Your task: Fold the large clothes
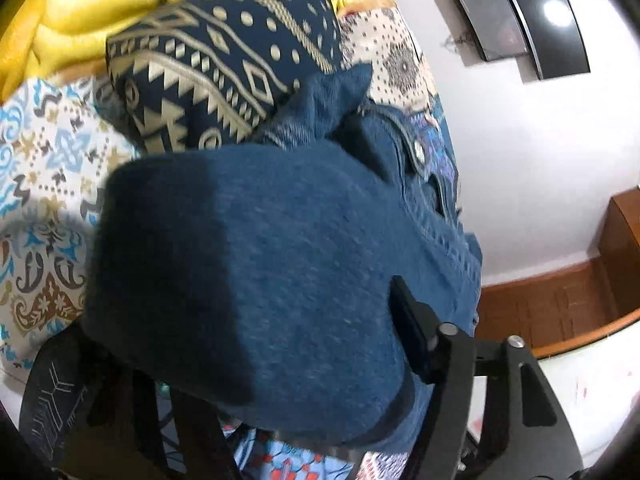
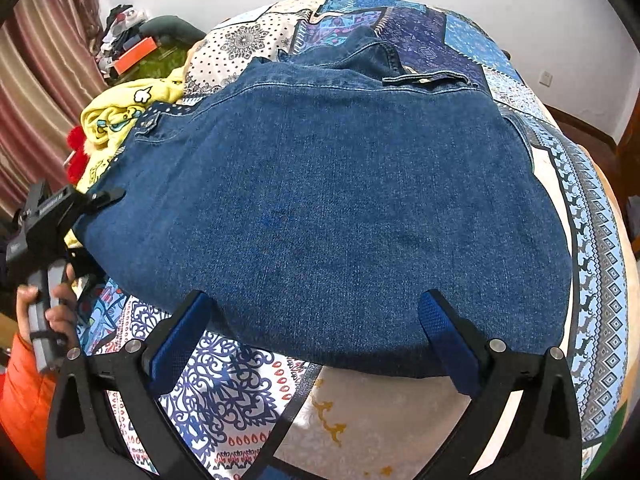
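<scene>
A blue denim garment (image 2: 328,200) lies spread on the patterned bedspread (image 2: 224,392). My right gripper (image 2: 316,336) is open, its blue-padded fingers (image 2: 448,340) at the garment's near hem, holding nothing. My left gripper (image 2: 96,200) shows at the garment's left edge in the right wrist view. In the left wrist view a thick fold of denim (image 1: 256,280) fills the space between the left gripper's fingers (image 1: 412,332) and hides the left finger; the jaws stand wide apart around it.
A yellow cartoon-print garment (image 2: 116,120) and a red item (image 2: 78,156) lie at the bed's left. A dark patterned pillow (image 1: 224,80) and a yellow blanket (image 1: 80,20) lie beyond the denim. A wall television (image 1: 540,16) and a wooden floor (image 1: 552,308) are to the right.
</scene>
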Tool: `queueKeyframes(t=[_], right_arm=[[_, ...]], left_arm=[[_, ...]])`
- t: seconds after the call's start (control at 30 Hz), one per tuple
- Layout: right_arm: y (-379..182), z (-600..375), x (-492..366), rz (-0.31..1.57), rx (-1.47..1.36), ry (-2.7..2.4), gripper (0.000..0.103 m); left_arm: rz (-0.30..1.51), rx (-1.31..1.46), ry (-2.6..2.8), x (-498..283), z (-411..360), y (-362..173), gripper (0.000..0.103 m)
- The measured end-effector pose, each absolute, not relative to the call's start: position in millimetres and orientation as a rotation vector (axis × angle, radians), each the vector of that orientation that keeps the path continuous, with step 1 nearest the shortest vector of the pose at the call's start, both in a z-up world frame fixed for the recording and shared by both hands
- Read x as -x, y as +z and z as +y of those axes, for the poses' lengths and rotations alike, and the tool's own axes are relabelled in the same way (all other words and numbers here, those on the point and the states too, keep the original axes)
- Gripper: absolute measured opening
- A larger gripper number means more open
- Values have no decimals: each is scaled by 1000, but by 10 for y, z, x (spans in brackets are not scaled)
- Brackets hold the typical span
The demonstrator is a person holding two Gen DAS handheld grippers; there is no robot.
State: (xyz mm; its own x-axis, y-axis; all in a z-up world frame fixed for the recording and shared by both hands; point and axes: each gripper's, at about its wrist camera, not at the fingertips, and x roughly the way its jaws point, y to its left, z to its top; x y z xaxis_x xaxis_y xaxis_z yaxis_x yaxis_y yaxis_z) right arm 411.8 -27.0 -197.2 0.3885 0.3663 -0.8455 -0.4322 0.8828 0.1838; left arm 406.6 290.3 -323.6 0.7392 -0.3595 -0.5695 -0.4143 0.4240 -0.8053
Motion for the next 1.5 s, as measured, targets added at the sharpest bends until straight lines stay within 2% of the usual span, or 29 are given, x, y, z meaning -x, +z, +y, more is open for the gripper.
queueKeyframes(t=[0.1, 0.13, 0.17, 0.23, 0.43, 0.6, 0.73, 1.0, 1.2, 1.37, 1.5], right_arm=[[-1961, -254, -4122, 1073, 83, 495, 103], [-1945, -252, -4119, 1084, 84, 485, 103], [-1923, -253, -4113, 1093, 82, 477, 103], [-1868, -258, -4102, 1106, 66, 467, 103], [-1501, -202, -3976, 1062, -9, 485, 103], [-1328, 108, -3856, 976, 23, 523, 103], [-1474, 525, -3890, 1014, 65, 579, 103], [-2067, 1220, -3840, 1054, 370, 556, 103], [-1921, 920, -3922, 1095, 236, 597, 103], [-1645, 140, -3906, 1049, 69, 498, 103], [-1492, -548, -3780, 968, 31, 286, 103]], left_arm=[[751, 1136, 81, -4023, 2905, -3081, 47], [722, 1111, 83, -3955, 2912, -2978, 38], [683, 1092, 65, -3821, 2907, -2869, 33], [582, 1078, 6, -3702, 2898, -2593, 30], [423, 900, -84, -3337, 2800, -1739, 30], [414, 785, -21, -3057, 2868, -1380, 30], [488, 738, 51, -2990, 2934, -1449, 30], [593, 796, 128, -3037, 2987, -1795, 30], [603, 692, 103, -3356, 2650, -1485, 30], [587, 640, 26, -3786, 2059, -1154, 30], [604, 611, -71, -4146, 1398, -1093, 30]])
